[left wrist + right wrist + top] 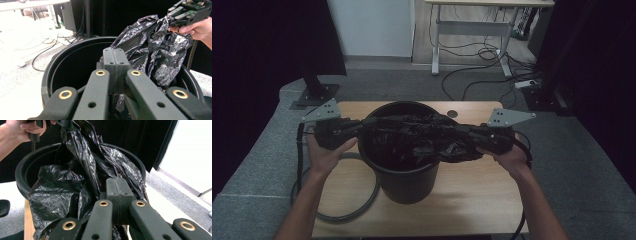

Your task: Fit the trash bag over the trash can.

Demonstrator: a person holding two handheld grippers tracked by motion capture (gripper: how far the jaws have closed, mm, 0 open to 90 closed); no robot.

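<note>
A black bucket (407,186) stands in the middle of a wooden table (472,200). A crumpled black plastic bag (428,140) is stretched across the bucket's mouth between my two grippers. My left gripper (373,122) comes in from the left, shut on the bag's left edge. From the right, my right gripper (458,130) is shut on the other edge. In the left gripper view the jaws (115,59) meet above the bucket rim (47,82), with the bag (155,52) hanging beyond. In the right gripper view the jaws (119,188) press together amid the bag's folds (60,190).
A grey cable (362,206) loops on the table left of the bucket. A round hole (452,114) sits near the table's far edge. A stand base (314,95) is on the floor at the back left, and a desk (472,30) with floor cables lies behind.
</note>
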